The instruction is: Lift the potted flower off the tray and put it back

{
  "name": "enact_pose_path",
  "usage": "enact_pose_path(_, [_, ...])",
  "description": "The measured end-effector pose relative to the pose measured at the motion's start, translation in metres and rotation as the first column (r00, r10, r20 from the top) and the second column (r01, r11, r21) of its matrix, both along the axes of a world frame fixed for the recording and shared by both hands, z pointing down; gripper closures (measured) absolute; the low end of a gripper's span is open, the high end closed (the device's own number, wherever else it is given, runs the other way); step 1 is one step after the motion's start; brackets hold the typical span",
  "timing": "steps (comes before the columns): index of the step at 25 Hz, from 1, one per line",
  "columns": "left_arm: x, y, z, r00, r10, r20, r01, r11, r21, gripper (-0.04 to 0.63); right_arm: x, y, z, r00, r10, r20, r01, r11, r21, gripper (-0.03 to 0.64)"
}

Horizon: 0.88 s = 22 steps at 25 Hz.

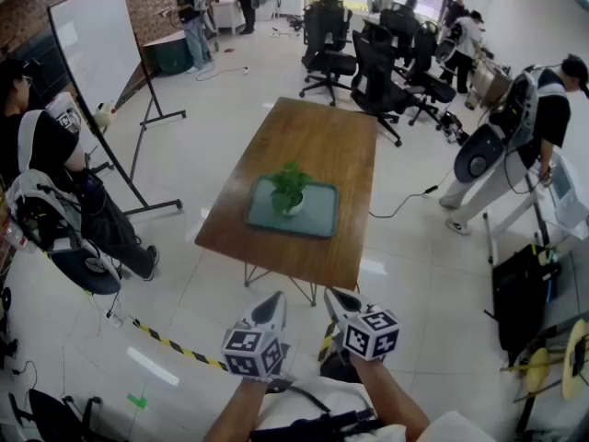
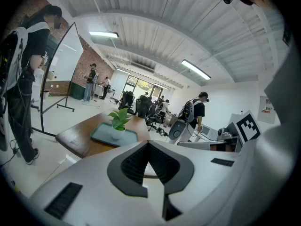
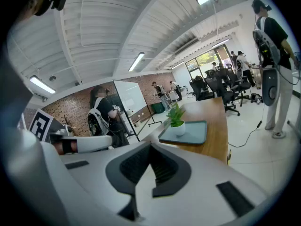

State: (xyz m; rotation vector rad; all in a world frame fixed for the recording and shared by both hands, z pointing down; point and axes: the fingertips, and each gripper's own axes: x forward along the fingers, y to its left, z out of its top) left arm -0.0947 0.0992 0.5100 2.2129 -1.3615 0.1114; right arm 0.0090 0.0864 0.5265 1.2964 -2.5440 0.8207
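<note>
The potted flower (image 1: pixel 289 191), green leaves in a small white pot, stands upright on the grey-green tray (image 1: pixel 317 219) near the front end of the wooden table (image 1: pixel 313 136). Both grippers are held low, well short of the table over the floor. My left gripper (image 1: pixel 273 304) and right gripper (image 1: pixel 335 298) point toward the table, side by side, both shut and empty. In the left gripper view the flower (image 2: pixel 118 121) and tray (image 2: pixel 104 136) lie far beyond the jaw tips (image 2: pixel 148 143). In the right gripper view the flower (image 3: pixel 176 119) on its tray (image 3: pixel 196 133) is likewise far beyond the tips (image 3: pixel 150 145).
A whiteboard on a stand (image 1: pixel 92 49) is left of the table, with a seated person (image 1: pixel 55 182) beside it. Office chairs (image 1: pixel 368 58) crowd the far end. Another person (image 1: pixel 529 127) stands at the right. Yellow-black tape (image 1: pixel 175 346) and a cable (image 1: pixel 405 201) lie on the floor.
</note>
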Motion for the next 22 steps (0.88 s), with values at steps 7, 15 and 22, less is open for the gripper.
enact_pose_path(7, [-0.014, 0.011, 0.003, 1.000, 0.019, -0.004, -0.019, 1.000, -0.008, 0.604, -0.006, 0.014, 0.005, 0.999, 0.039, 0.001, -0.039, 0.999, -0.005, 0.614])
enact_pose_path(15, [-0.010, -0.019, -0.002, 1.000, 0.001, -0.011, -0.001, 1.000, 0.010, 0.606, 0.010, -0.032, 0.003, 0.998, 0.069, 0.002, -0.069, 0.997, 0.021, 0.602])
enact_pose_path(22, [-0.010, -0.077, -0.003, 0.999, -0.050, 0.001, 0.050, 0.999, 0.023, 0.604, 0.010, -0.114, 0.017, 0.997, 0.075, 0.007, -0.075, 0.997, 0.021, 0.586])
